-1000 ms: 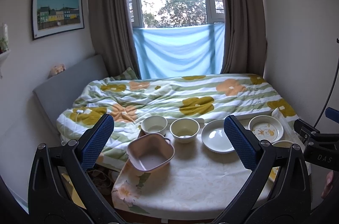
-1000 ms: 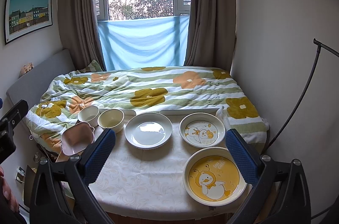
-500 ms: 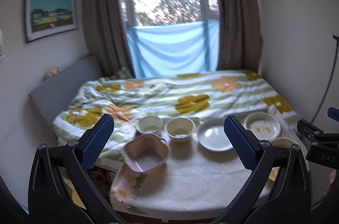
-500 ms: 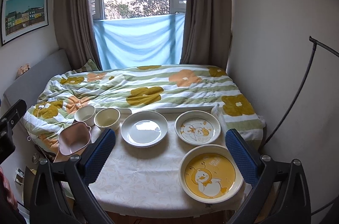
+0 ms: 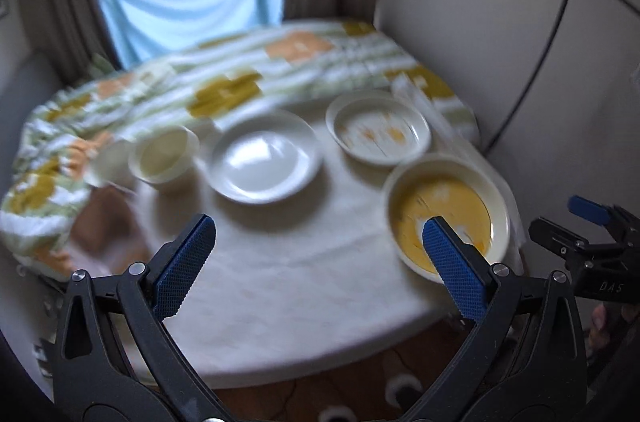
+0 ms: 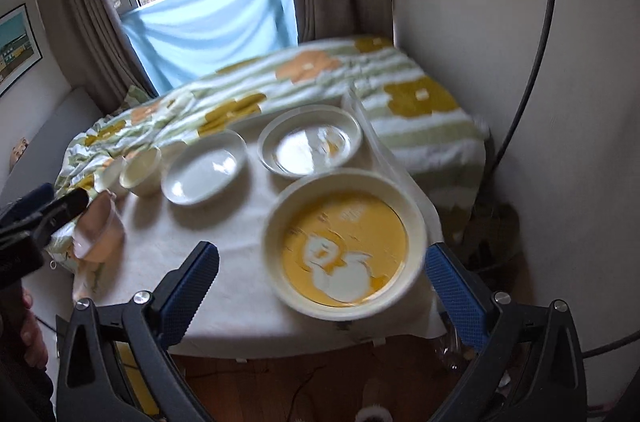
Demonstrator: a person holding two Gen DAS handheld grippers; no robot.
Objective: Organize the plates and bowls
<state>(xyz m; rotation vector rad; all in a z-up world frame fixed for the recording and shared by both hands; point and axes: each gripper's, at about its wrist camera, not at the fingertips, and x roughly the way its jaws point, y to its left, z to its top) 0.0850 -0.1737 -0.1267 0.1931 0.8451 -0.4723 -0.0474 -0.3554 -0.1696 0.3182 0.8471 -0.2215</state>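
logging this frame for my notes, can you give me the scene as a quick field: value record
surface: small table with a white cloth, set against a bed
plates: yellow duck plate nearest; white duck plate; plain white plate
bowls: cream bowl, a white bowl beside it, pink bowl at the table's left edge
left gripper: open, empty
right gripper: open, empty, jaws either side of the yellow duck plate
image: motion-blurred

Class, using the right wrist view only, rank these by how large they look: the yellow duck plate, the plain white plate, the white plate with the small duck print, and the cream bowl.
1. yellow duck plate, though it is nearest the camera.
2-3. white plate with the small duck print and plain white plate: too alike to rank.
4. cream bowl.
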